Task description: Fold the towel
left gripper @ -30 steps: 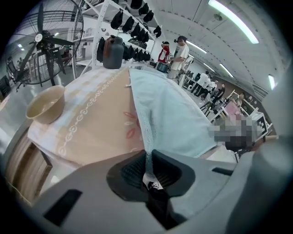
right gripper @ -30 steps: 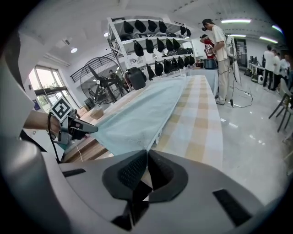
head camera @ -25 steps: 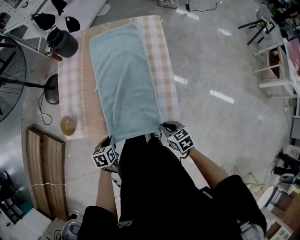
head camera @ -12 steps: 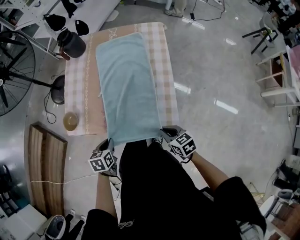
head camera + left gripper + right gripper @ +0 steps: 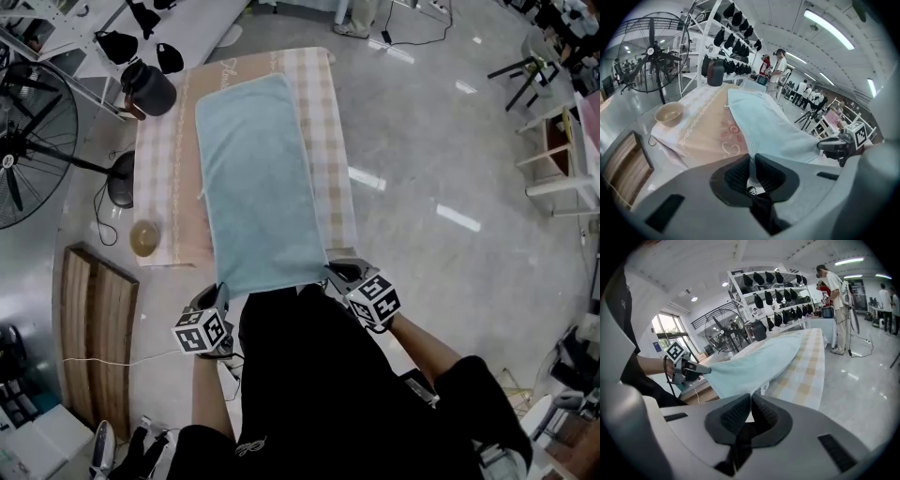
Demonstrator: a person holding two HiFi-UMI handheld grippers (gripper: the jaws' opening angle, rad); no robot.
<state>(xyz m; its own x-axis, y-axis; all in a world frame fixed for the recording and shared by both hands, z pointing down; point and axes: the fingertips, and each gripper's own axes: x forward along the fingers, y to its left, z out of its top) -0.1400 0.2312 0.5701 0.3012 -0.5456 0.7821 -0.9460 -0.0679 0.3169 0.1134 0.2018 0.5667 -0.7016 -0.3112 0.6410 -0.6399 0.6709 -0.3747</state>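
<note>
Both claws have come up and a little back toward the person since the earlier frame, and the near edge of the towel (image 5: pixel 253 178) has risen with them.

The left claw (image 5: pixel 222 292) is closed narrow on the near left corner of the towel. In the left gripper view the two ribbed pads of this claw (image 5: pixel 751 162) stand almost together, with a thin fold of the light blue fabric (image 5: pixel 764 122) pinched between them. The right claw (image 5: pixel 331 273) is closed in the same way on the near right corner; in the right gripper view its pads (image 5: pixel 750 404) press on the corner of the towel (image 5: pixel 759 359).

Between the two claws the near edge of the towel is stretched and held off the counter (image 5: pixel 330 112). The rest of the towel lies flat along the counter, with its far end near the far edge. Under it there is a checked cloth (image 5: pixel 321 187) on the right side and a pink patterned cloth (image 5: pixel 183 211) on the left side.

A small bowl (image 5: pixel 144 237) stands at the near left corner of the counter, well apart from the towel. A dark jug (image 5: pixel 150 89) stands at the far left corner. A large fan (image 5: pixel 23 141) stands on the floor to the left of the counter.
</note>
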